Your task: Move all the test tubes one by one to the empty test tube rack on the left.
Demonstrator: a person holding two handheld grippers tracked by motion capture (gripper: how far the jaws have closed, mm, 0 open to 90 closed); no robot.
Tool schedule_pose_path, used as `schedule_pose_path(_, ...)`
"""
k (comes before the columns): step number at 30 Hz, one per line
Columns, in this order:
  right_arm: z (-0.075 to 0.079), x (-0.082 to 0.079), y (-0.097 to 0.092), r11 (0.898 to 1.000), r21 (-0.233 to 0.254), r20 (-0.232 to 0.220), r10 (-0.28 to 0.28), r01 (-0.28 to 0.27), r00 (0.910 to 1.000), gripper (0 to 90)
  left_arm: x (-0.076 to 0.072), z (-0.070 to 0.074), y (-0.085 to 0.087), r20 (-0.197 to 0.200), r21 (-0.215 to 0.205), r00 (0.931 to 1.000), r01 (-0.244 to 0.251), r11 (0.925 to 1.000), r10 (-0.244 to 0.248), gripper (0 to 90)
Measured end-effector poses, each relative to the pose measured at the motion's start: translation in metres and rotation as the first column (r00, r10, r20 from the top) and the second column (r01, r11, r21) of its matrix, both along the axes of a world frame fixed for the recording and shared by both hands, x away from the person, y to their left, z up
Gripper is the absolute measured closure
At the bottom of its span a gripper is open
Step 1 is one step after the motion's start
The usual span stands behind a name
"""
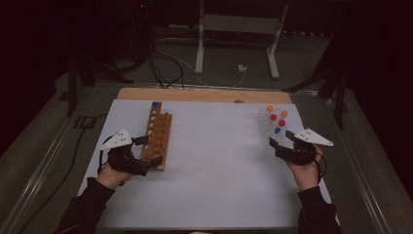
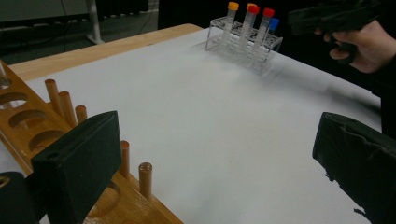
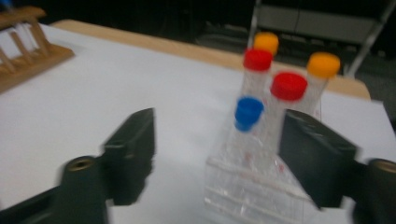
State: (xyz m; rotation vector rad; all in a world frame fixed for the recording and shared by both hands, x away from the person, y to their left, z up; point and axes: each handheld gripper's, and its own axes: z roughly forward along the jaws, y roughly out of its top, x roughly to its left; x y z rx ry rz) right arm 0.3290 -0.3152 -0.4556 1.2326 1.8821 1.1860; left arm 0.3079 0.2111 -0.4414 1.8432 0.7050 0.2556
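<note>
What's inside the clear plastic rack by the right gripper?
The clear rack holds five capped tubes: a blue-capped tube, two red, two orange. Their contents cannot be made out.

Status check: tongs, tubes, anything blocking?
Left tongs open at wooden rack. Right tongs open, blue-capped tube between them, untouched. Nothing blocking.

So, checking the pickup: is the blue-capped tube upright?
Upright: the blue-capped tube stands in the clear rack, cap on top.

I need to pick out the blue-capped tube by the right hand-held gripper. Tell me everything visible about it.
The blue-capped tube is a clear plastic tube with a blue screw cap, standing roughly upright in the clear rack, nearest the right hand-held gripper. Red- and orange-capped tubes stand behind it. The open jaws frame it without touching.
</note>
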Motion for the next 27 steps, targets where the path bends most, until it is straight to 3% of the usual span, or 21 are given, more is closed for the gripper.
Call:
schedule_pose_path(2, -0.005, 0.005, -0.001, 1.000, -0.005, -0.031, -0.023, 0.023, 0.9993, 42.7, 0.000, -0.001, -0.001, -0.004, 0.004, 1.0000, 0.003, 1.0000, -0.003, 2.3)
schedule_pose_path(9, -0.015, 0.018, 0.000, 0.999, -0.019, -0.092, -0.037, 0.036, 0.9951, 55.4, 0.000, -0.001, -0.001, -0.004, 0.008, 1.0000, 0.006, 1.0000, -0.006, 2.3)
schedule_pose_path(19, -0.019, 0.030, 0.000, 0.998, 0.005, -0.121, -0.061, 0.062, 0.9908, 68.2, 0.001, -0.001, -0.001, -0.005, 0.000, 1.0000, 0.008, 1.0000, -0.008, 2.4)
schedule_pose_path(22, -0.020, 0.032, 0.002, 0.998, -0.010, -0.119, -0.064, 0.064, 0.9908, 74.3, 0.001, -0.001, 0.000, -0.005, -0.001, 1.0000, 0.007, 1.0000, -0.007, 2.3)
schedule_pose_path(27, -0.020, 0.032, 0.004, 0.998, -0.017, -0.112, -0.067, 0.065, 0.9915, 76.9, 0.001, -0.001, 0.001, -0.004, -0.001, 1.0000, 0.004, 1.0000, -0.004, 2.3)
